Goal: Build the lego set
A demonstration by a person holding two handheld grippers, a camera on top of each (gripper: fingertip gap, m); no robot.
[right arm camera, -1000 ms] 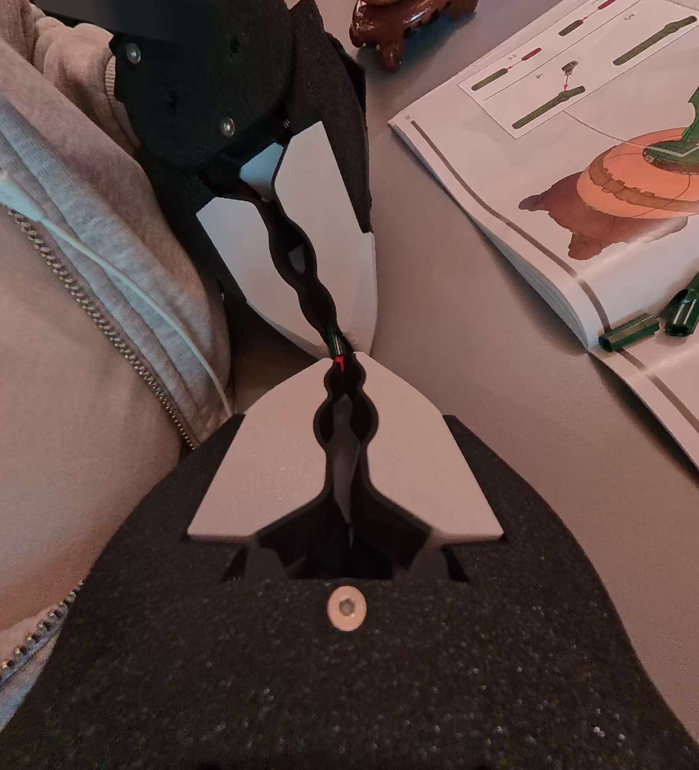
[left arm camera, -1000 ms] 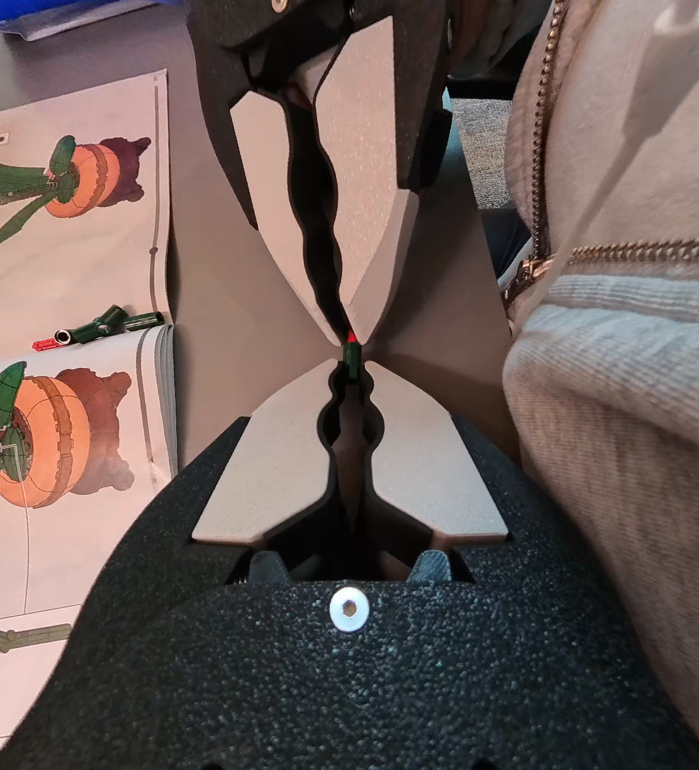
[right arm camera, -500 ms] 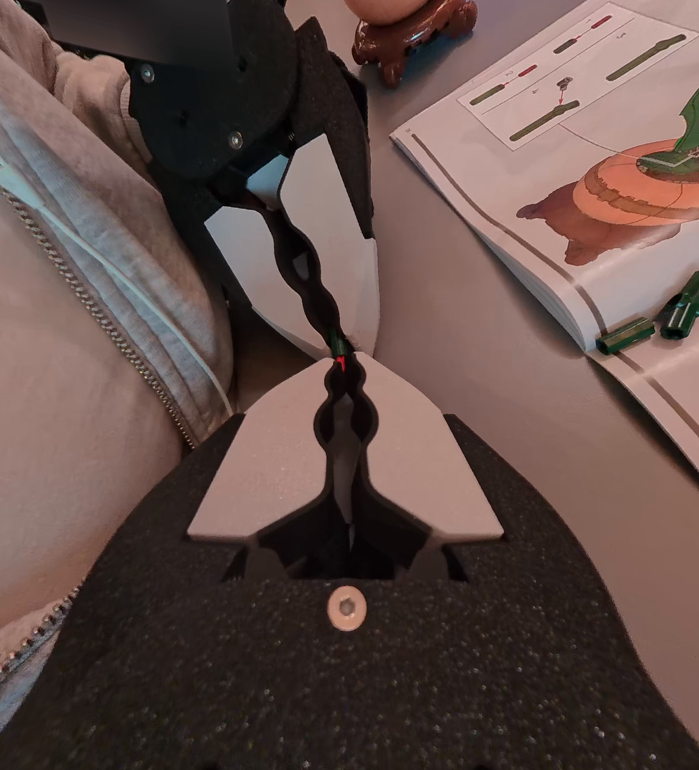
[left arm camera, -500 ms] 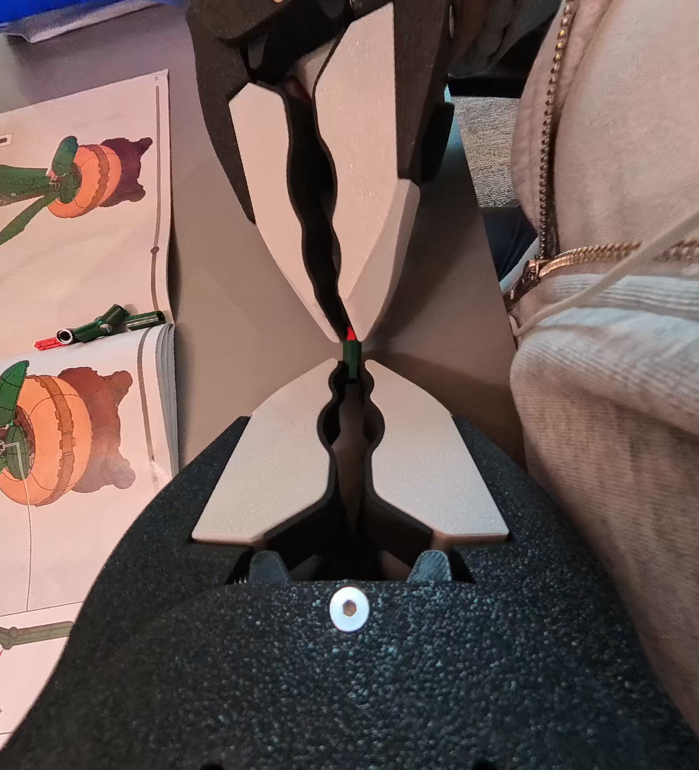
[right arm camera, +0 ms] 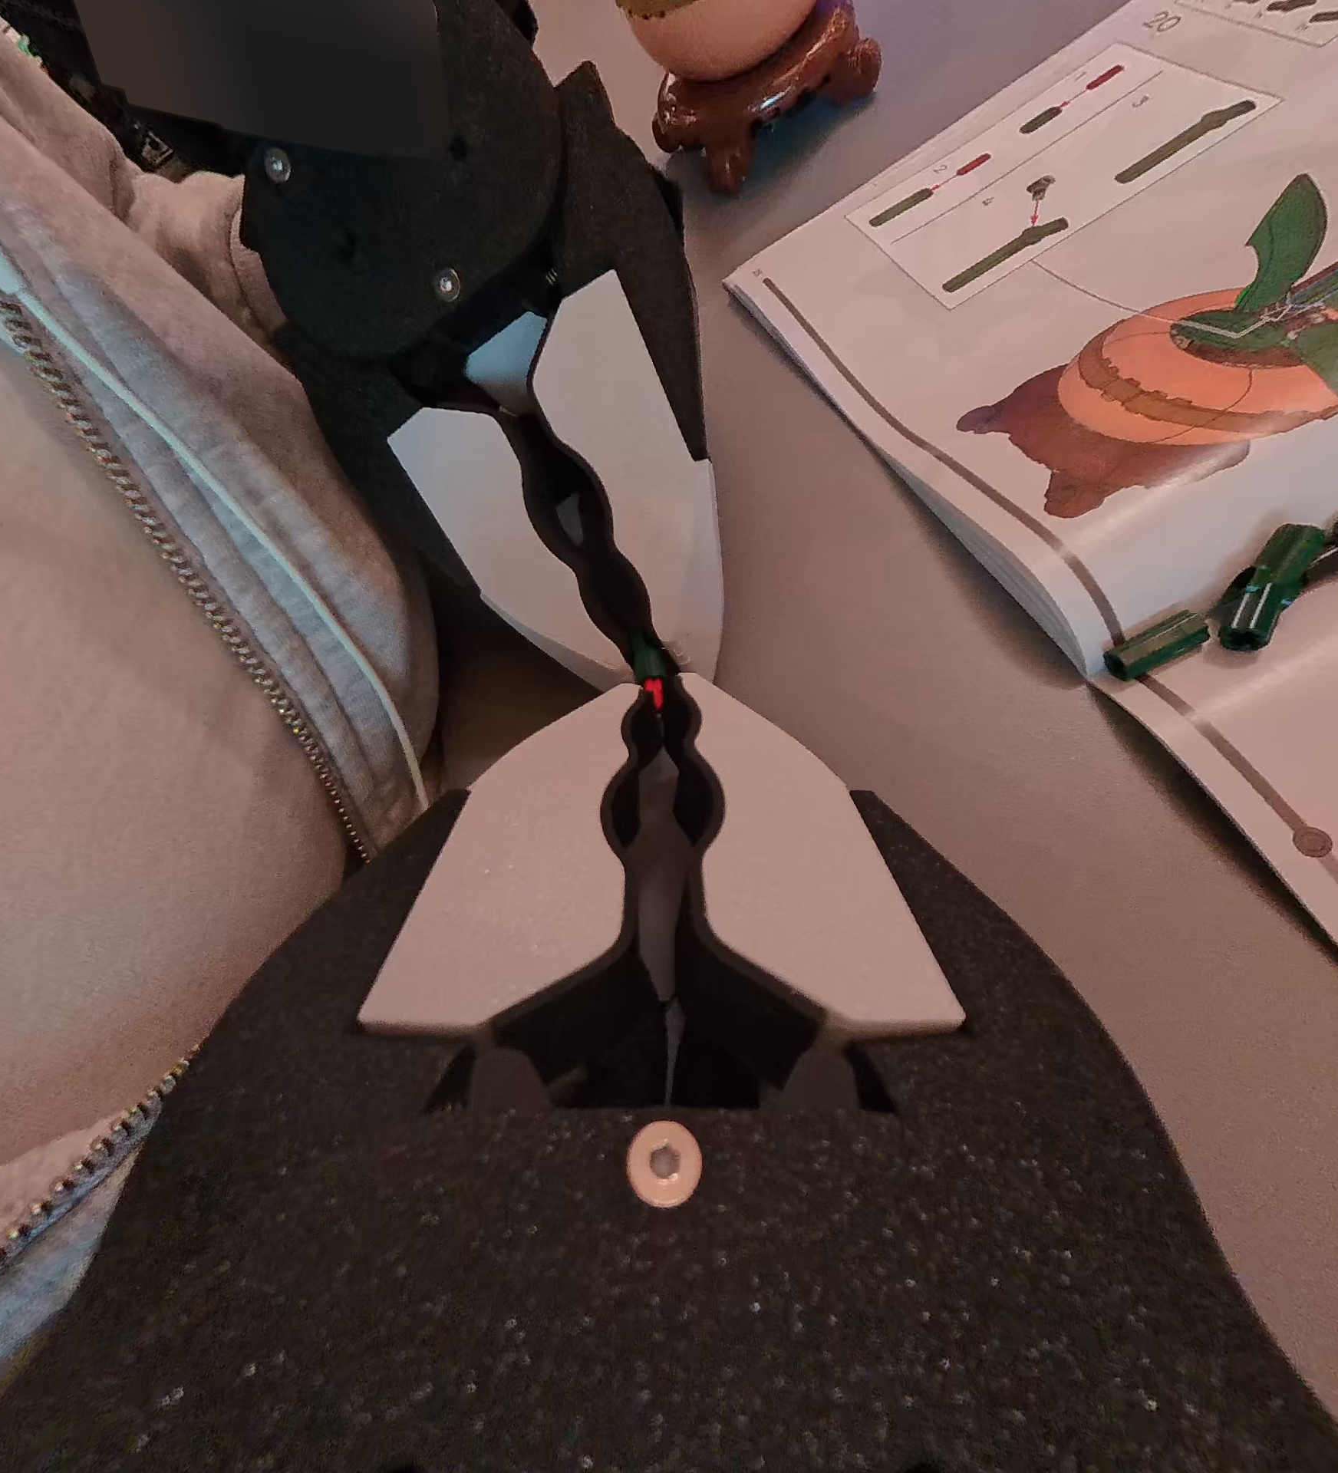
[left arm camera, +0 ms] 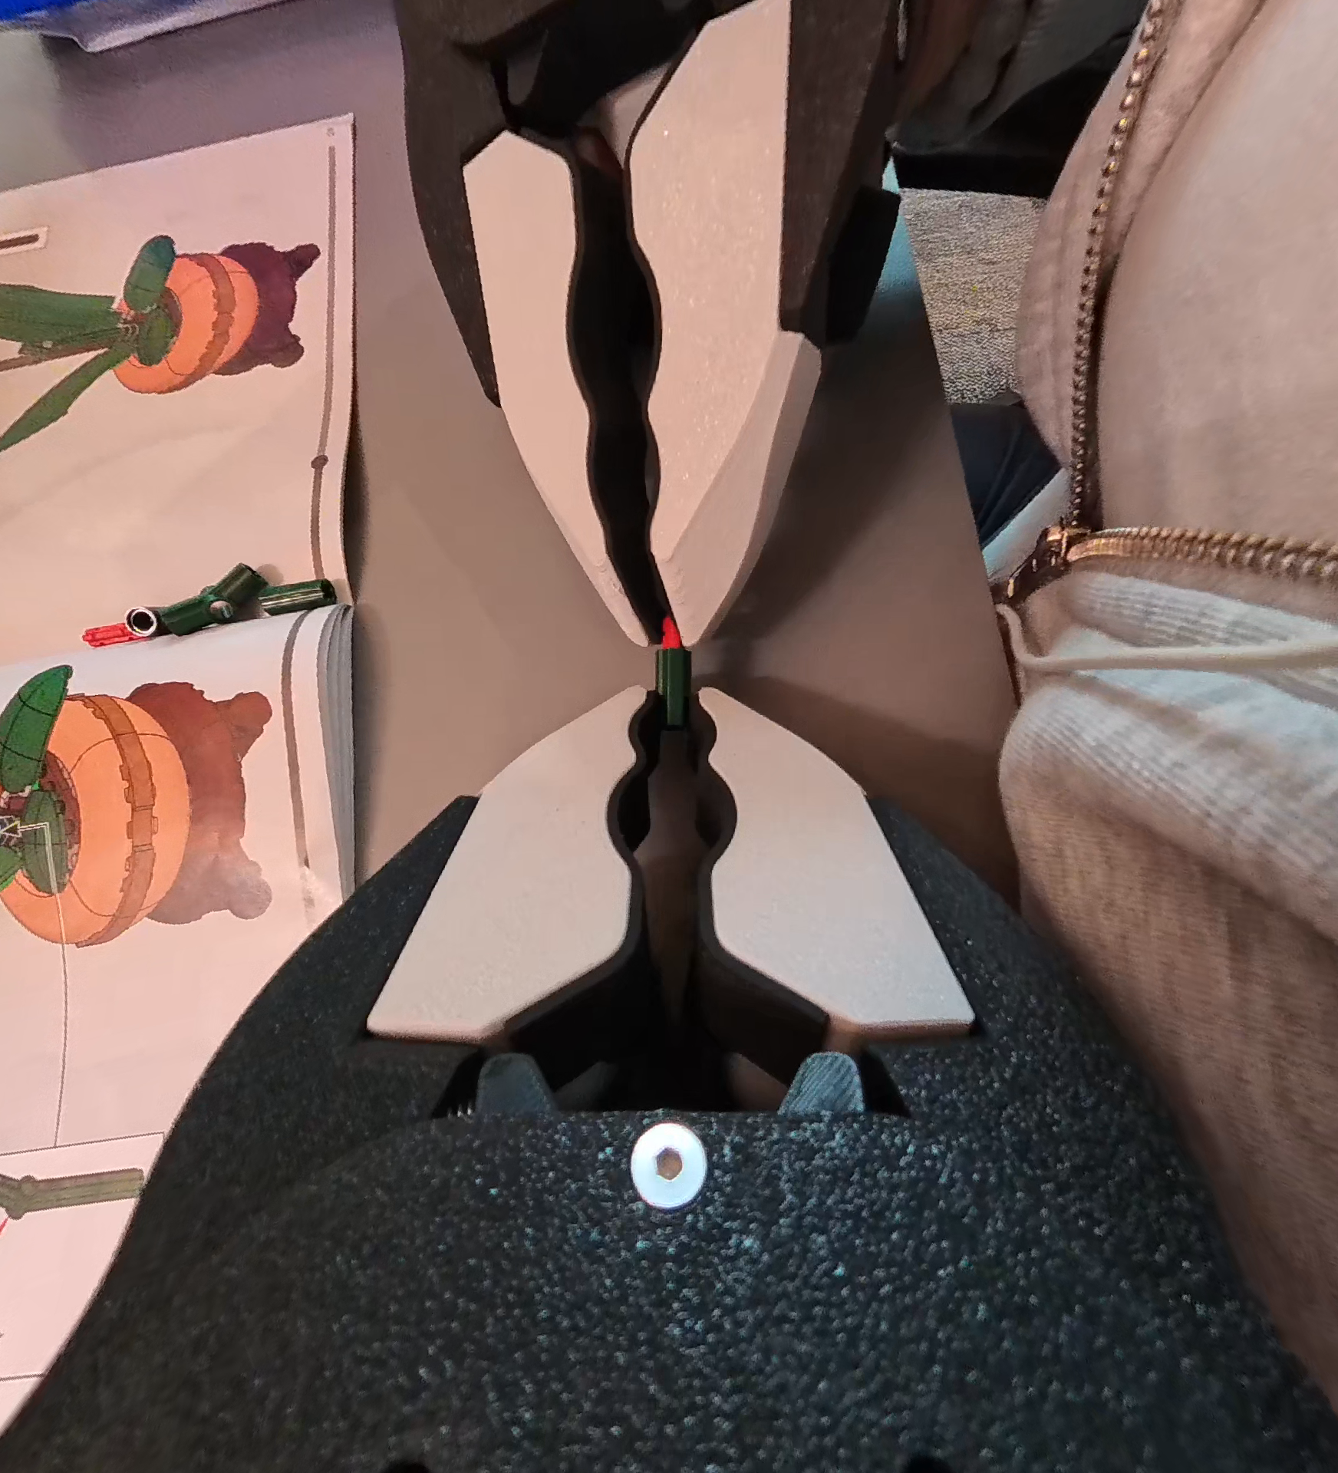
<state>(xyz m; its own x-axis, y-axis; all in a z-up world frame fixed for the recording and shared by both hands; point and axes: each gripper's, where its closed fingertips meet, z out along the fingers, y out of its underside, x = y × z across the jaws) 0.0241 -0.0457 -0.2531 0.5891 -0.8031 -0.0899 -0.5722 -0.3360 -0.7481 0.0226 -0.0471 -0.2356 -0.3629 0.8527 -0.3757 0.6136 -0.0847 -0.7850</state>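
Observation:
My left gripper (left arm camera: 672,705) is shut on a short dark green lego tube (left arm camera: 672,685) that sticks out of its tips. My right gripper (right arm camera: 659,695) is shut on a small red pin (right arm camera: 656,692). The two grippers meet tip to tip above the grey table. The red pin (left arm camera: 670,631) touches the end of the green tube (right arm camera: 647,660). How far the pin sits inside the tube is hidden. In the left wrist view the right gripper (left arm camera: 662,626) comes down from the top. In the right wrist view the left gripper (right arm camera: 654,655) comes from the upper left.
An open instruction booklet (left arm camera: 132,494) lies on the table and also shows in the right wrist view (right arm camera: 1048,319). Loose green connector pieces (right arm camera: 1248,606) lie on its fold (left arm camera: 227,602). A brown stand with a peach ball (right arm camera: 761,88) stands farther off. A person's beige zip jacket (left arm camera: 1208,717) is close beside the grippers. Less than 4 cm separates the two grippers' tips. From either gripper's tips it is about 25 cm to the peach ball (right arm camera: 761,88).
Both grippers stay tip to tip with the pin against the tube. The right wrist view has tilted a little, so more of the brown stand shows at the top.

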